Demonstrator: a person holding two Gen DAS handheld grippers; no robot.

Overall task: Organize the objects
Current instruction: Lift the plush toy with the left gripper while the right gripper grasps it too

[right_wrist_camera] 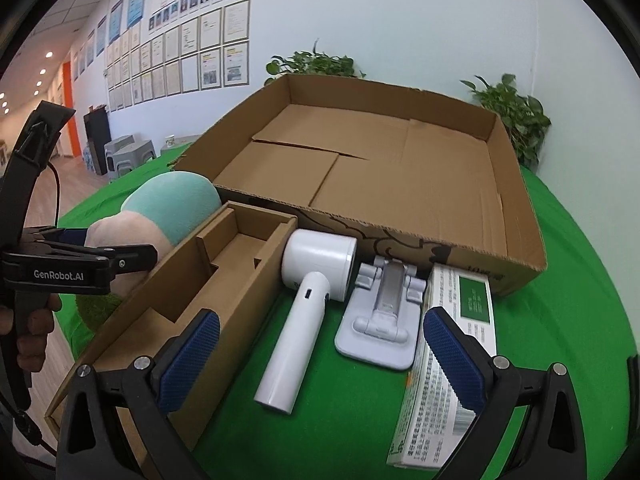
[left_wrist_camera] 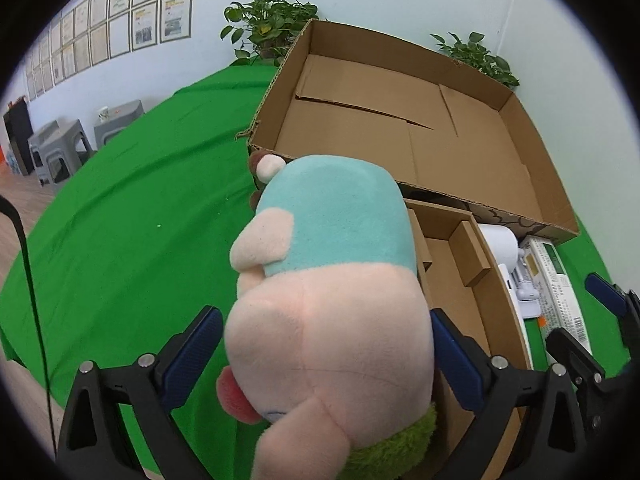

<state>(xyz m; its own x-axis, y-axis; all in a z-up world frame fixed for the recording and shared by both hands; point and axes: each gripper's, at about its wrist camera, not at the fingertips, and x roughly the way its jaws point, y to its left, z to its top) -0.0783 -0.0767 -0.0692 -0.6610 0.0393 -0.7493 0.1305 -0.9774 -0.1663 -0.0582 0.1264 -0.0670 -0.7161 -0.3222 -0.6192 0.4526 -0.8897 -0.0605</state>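
A pink and teal plush toy [left_wrist_camera: 328, 300] fills the space between my left gripper's [left_wrist_camera: 326, 354] fingers; the jaws stand wide around it, barely touching its sides. It also shows in the right wrist view [right_wrist_camera: 160, 216], left of a narrow cardboard box [right_wrist_camera: 192, 292]. A large empty cardboard tray [right_wrist_camera: 380, 168] stands behind. My right gripper [right_wrist_camera: 320, 356] is open and empty above a white handheld device [right_wrist_camera: 304, 312], a grey folding stand [right_wrist_camera: 380, 320] and a green-and-white carton [right_wrist_camera: 452, 360].
A green cloth [left_wrist_camera: 140, 220] covers the table. Potted plants [right_wrist_camera: 516, 116] stand behind the tray by the wall. Grey stools [left_wrist_camera: 60, 148] stand on the floor to the left. The left gripper body [right_wrist_camera: 60, 272] is at the right wrist view's left edge.
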